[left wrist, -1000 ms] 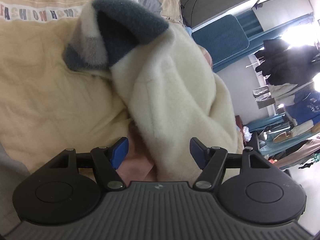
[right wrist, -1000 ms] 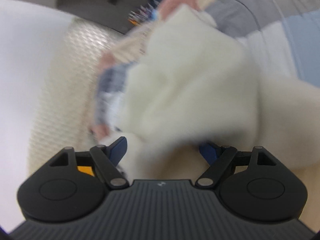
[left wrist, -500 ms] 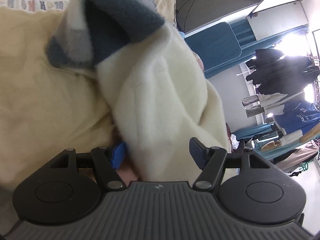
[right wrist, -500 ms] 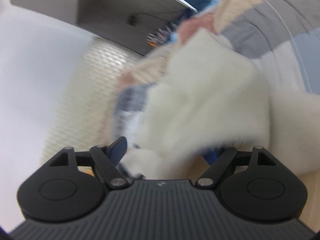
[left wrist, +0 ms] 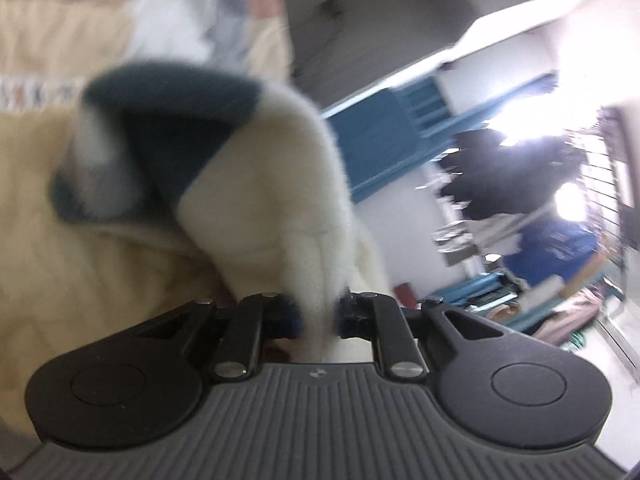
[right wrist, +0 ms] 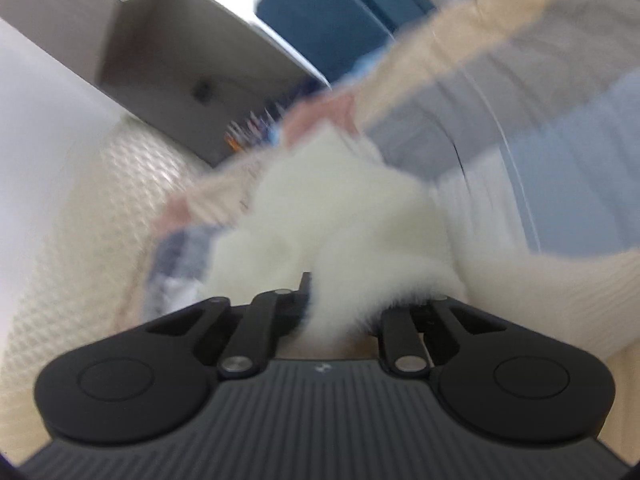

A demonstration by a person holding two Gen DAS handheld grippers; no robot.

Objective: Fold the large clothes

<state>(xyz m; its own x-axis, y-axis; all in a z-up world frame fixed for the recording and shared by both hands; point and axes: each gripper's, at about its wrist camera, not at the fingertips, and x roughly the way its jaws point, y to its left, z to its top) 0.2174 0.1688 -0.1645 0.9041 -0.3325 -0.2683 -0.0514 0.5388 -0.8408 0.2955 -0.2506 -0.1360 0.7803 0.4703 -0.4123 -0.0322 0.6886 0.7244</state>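
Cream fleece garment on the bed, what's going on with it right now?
A person is working a fluffy cream fleece garment with a dark grey cuff with two handheld grippers, over a tan quilted bedspread. The left gripper and right gripper have both just been closing and now each pinches a bunch of the cream fleece. Both views are motion-blurred. No fold is visible yet; this looks like the pick-up before one.

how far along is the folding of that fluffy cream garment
Early. Done: both grippers have just closed, left gripper and right gripper each pinching the cream fleece garment. In hand: it's bunched above the beige bedding. Left: spreading and every fold.
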